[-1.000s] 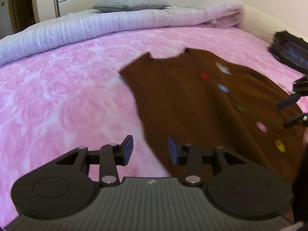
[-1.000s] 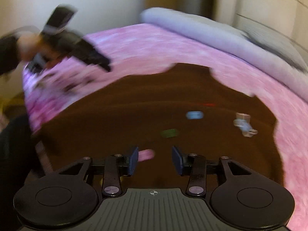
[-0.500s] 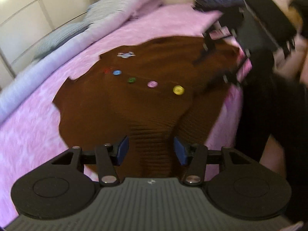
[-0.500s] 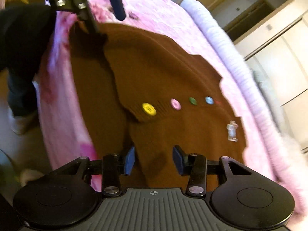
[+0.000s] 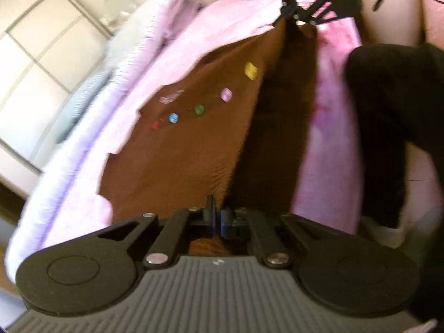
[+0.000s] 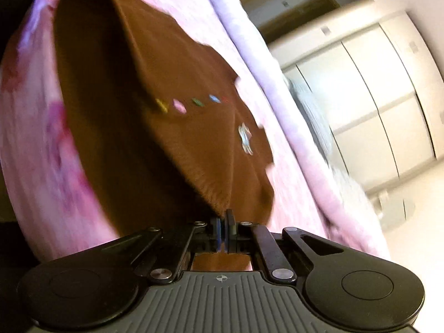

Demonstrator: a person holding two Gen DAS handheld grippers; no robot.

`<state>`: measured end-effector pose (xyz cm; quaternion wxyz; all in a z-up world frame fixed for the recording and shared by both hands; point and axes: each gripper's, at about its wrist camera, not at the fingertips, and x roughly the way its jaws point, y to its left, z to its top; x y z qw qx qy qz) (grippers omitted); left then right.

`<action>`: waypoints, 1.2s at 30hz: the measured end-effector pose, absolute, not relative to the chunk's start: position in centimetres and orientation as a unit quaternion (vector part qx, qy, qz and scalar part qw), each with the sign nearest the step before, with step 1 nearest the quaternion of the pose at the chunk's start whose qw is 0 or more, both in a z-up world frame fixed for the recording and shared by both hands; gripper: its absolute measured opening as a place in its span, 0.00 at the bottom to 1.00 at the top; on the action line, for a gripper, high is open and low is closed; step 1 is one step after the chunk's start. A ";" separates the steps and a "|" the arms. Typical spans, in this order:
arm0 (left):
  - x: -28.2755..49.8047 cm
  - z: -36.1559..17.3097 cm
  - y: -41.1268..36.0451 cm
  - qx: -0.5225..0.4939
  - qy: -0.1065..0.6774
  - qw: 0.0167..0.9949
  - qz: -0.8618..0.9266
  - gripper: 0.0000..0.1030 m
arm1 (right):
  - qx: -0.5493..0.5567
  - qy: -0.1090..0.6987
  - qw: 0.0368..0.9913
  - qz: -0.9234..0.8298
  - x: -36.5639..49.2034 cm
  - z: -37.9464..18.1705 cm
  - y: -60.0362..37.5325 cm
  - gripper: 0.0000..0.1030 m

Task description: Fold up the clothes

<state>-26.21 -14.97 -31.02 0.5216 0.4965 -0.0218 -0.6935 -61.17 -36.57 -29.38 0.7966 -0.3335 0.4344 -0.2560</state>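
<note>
A brown knitted cardigan (image 5: pixel 177 149) with a row of coloured buttons (image 5: pixel 199 109) lies on the pink bedspread; it also shows in the right wrist view (image 6: pixel 172 88). My left gripper (image 5: pixel 217 219) is shut on its bottom hem at one corner. My right gripper (image 6: pixel 225 226) is shut on the hem at the other corner and also appears far off in the left wrist view (image 5: pixel 302 14). The hem is lifted taut between them, with a dark shadow beneath.
The pink bedspread (image 5: pixel 330 127) hangs over the bed's edge. A folded lilac duvet (image 6: pixel 249 52) and a pillow (image 6: pixel 313 111) lie along the far side. White wardrobes (image 6: pixel 383 88) stand behind. The person's dark-clothed leg (image 5: pixel 396 116) is beside the bed.
Both grippers were open over the cardigan; they have dropped to its hem and closed on it. The hem edge is now raised off the bed.
</note>
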 end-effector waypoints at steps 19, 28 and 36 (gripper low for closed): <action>-25.8 -33.0 -14.0 0.540 -0.020 0.538 -0.647 0.16 | -0.264 0.403 0.820 -0.307 -63.3 -31.0 -37.2 0.48; -25.5 -33.4 -14.6 0.540 -0.004 0.541 -0.645 0.16 | -0.181 0.365 0.868 -0.283 -63.7 -30.2 -35.5 0.48; -25.4 -33.5 -14.8 0.540 0.002 0.540 -0.646 0.16 | -0.310 0.375 0.808 -0.333 -61.7 -32.3 -36.2 0.48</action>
